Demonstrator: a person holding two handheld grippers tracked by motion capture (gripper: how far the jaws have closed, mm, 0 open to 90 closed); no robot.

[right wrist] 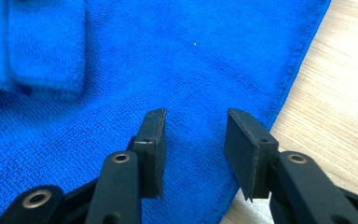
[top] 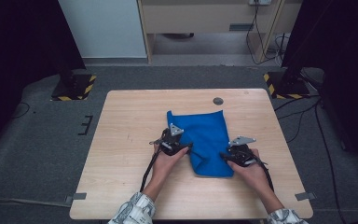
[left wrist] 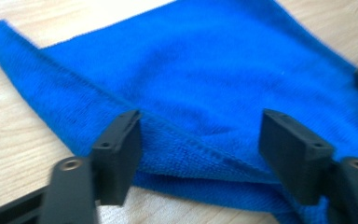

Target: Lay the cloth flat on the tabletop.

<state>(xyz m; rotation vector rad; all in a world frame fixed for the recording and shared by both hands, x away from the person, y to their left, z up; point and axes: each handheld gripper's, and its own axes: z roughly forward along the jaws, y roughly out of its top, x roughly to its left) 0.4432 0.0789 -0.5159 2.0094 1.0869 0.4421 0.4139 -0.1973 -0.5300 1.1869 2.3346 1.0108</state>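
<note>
A blue cloth (top: pixel 205 135) lies folded in the middle of the wooden table (top: pixel 130 121), long side running away from me. My left gripper (top: pixel 185 148) is at the cloth's left edge. In the left gripper view the left gripper (left wrist: pixel 198 123) is open, its jaws wide apart on either side of the folded cloth (left wrist: pixel 205 70) edge, pads not pressing. My right gripper (top: pixel 224 156) is at the cloth's front right part. In the right gripper view the right gripper (right wrist: pixel 196 116) is open just above the cloth (right wrist: pixel 168 60), near its right hem, with a folded flap (right wrist: pixel 46 46) at upper left.
A round cable hole (top: pixel 218 101) sits in the table behind the cloth. Bare wood (right wrist: pixel 335 93) lies right of the hem. Two stands with yellow-black striped bases (top: pixel 74 86) (top: pixel 284 84) flank the table's far corners; cables (top: pixel 303 116) run across the floor at right.
</note>
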